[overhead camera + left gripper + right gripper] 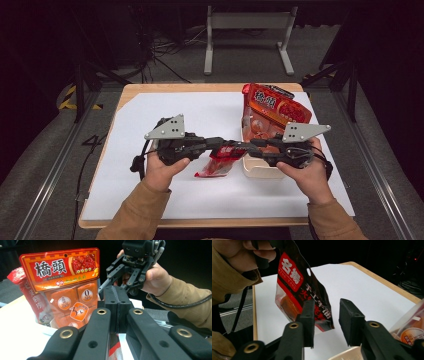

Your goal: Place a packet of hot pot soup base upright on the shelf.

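Between the open right gripper (327, 322) fingers hangs the pouch (302, 290).

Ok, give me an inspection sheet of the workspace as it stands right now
Surface: wooden table under a white sheet.
Job's things: dark red pouch hanging from left claw; orange seasoning pack upright in white tray, red packet beside it.
Clutter: nothing seen.
Grippers: left claw shut on the pouch's top; right claw open beside the pouch.
Cables: black cable trailing from right gripper.
Surroundings: grey floor, metal stand beyond.
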